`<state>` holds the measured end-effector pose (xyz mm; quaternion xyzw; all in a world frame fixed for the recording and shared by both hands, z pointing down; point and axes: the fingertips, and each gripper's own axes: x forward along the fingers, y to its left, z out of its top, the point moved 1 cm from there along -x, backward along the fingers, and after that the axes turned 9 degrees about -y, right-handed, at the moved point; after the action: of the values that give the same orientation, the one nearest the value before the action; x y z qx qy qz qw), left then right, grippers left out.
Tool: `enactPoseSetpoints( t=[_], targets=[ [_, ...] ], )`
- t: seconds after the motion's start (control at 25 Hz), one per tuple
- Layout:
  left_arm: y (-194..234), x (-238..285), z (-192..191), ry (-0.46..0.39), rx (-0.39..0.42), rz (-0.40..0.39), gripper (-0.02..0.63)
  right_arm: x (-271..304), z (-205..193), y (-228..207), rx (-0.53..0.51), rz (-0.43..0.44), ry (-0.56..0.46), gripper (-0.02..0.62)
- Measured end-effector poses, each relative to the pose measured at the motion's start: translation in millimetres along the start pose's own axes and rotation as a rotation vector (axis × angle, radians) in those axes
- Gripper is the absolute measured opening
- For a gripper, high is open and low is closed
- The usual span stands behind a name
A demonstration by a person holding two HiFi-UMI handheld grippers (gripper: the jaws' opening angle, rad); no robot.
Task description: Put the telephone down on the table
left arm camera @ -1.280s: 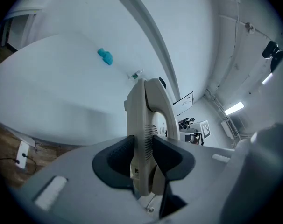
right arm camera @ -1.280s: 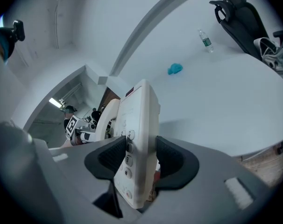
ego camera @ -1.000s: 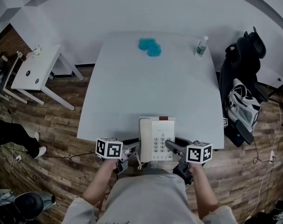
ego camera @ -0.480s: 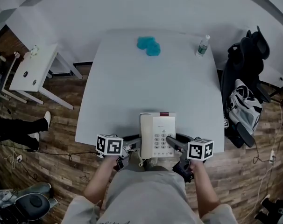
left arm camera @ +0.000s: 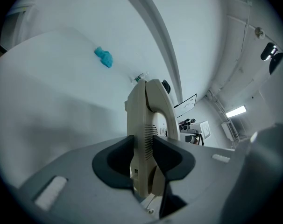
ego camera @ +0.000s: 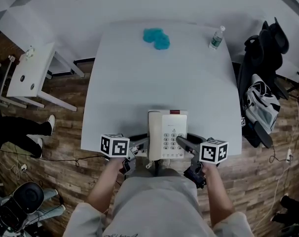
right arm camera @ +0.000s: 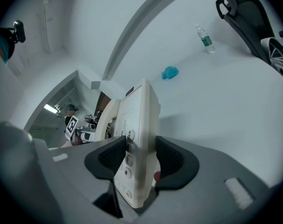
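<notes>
A beige desk telephone (ego camera: 167,135) with its handset on the left hangs over the near edge of the white table (ego camera: 159,78), held from both sides. My left gripper (ego camera: 141,145) is shut on its handset side, the jaws clamping the casing (left arm camera: 142,139). On the keypad side, my right gripper (ego camera: 183,143) is shut with the body (right arm camera: 137,120) between its pads. In both gripper views the telephone (left arm camera: 151,101) stands edge-on above the tabletop. Whether its base touches the table is hidden.
A blue cloth (ego camera: 156,38) and a plastic bottle (ego camera: 216,37) lie at the table's far side. A small white side table (ego camera: 30,75) stands to the left, and a black chair with a bag (ego camera: 262,90) to the right. A person's leg (ego camera: 18,131) shows at far left.
The telephone, still held by both grippers, has moved slightly forward, farther over the table's near edge. The person at far left has shifted a leg.
</notes>
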<state>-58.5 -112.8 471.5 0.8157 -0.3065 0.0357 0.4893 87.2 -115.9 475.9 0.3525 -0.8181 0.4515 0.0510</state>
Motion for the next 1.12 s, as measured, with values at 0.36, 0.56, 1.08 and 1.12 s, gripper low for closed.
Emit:
enactPoseSetpoints(
  t=[0.36,0.56,1.08,1.12],
  targets=[
    [21,4,10,0.006,-0.028,0.000,0.141,22,5,-7,0.022,-0.004,0.015,0.209],
    [29,8,8,0.007,-0.043,0.009,0.141,28,4,-14,0.023,0.000,0.029,0.209],
    [49,29,4,0.029,-0.069,0.011,0.141,38,-1,-40,0.053,-0.017,0.041,0.209],
    [51,30,3,0.032,-0.070,0.010,0.141,39,-2,-41,0.052,-0.019,0.042,0.209]
  ],
)
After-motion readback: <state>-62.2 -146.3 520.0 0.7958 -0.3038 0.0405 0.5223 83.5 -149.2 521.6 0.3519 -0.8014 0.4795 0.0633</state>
